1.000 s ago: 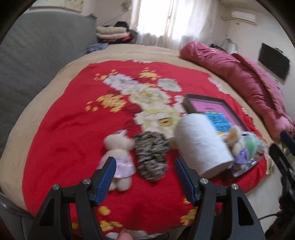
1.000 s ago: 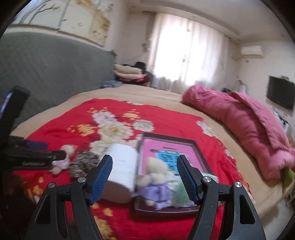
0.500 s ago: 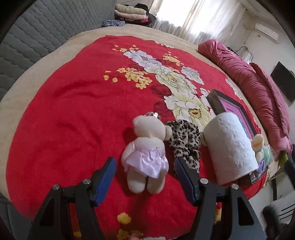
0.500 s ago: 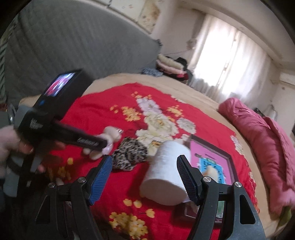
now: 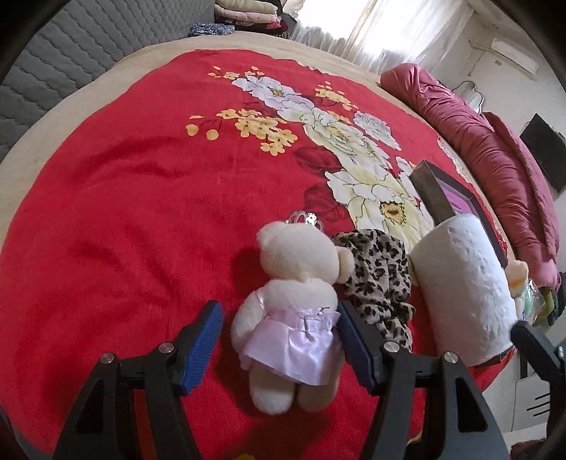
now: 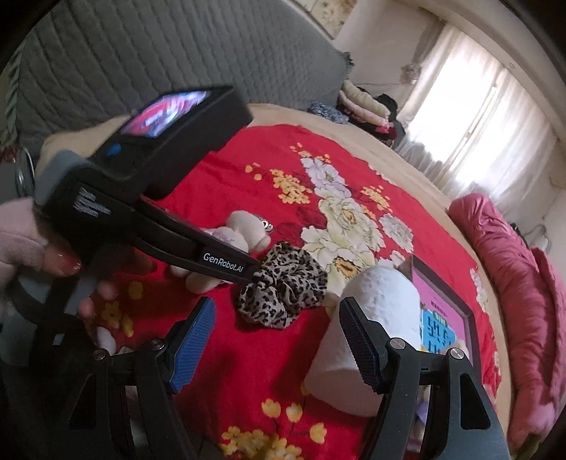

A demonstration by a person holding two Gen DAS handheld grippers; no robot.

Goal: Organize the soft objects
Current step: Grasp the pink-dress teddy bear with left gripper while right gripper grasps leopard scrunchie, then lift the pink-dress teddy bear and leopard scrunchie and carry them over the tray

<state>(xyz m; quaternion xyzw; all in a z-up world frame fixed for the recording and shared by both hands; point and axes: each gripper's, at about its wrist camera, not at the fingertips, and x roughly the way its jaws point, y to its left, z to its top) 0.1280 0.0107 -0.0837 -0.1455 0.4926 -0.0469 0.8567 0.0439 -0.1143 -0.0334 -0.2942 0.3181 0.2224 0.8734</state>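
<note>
A cream teddy bear in a lilac dress (image 5: 297, 300) lies face down on the red floral blanket (image 5: 141, 198). My left gripper (image 5: 279, 336) is open, its blue fingers either side of the bear's body without closing on it. A leopard-print scrunchie (image 5: 382, 279) lies just right of the bear, then a white paper roll (image 5: 463, 286). In the right wrist view my right gripper (image 6: 276, 339) is open and empty above the blanket, near the scrunchie (image 6: 283, 290) and the roll (image 6: 371, 325); the left gripper body (image 6: 141, 184) covers part of the bear (image 6: 244, 226).
A dark-framed tray with a pink base (image 5: 445, 198) lies behind the roll, holding a second small bear (image 5: 516, 276). A rolled crimson quilt (image 5: 495, 155) runs along the right. A grey padded headboard (image 6: 141, 60) and folded clothes (image 5: 247, 14) are at the far end.
My left gripper has moved left and down from above the scrunchie until its fingers flank the bear. My right gripper has swung left, from the tray towards the roll and scrunchie.
</note>
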